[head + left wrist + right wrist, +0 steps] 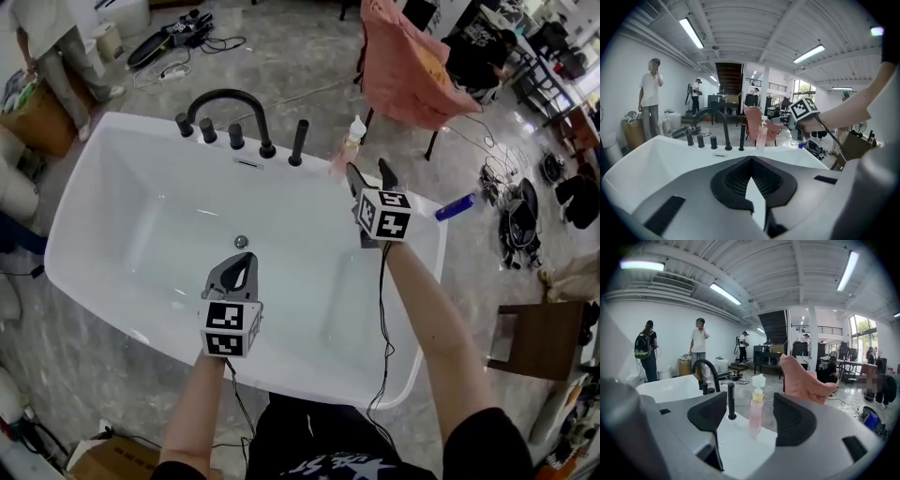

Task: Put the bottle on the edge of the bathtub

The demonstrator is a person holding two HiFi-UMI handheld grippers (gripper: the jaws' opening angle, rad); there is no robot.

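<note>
Pink bottle (756,411) — on bathtub rim (141,127) | right gripper (370,171) — jaws spread wide, empty

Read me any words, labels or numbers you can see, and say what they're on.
No text here can be read.
bottle: no legible label.
marker cubes: black-and-white square patterns only, no letters.
shirt print, at the bottom of the head view: cut off and blurred, unreadable.

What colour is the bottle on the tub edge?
Bottle: pale pink, white cap; clearest in the right gripper view.
</note>
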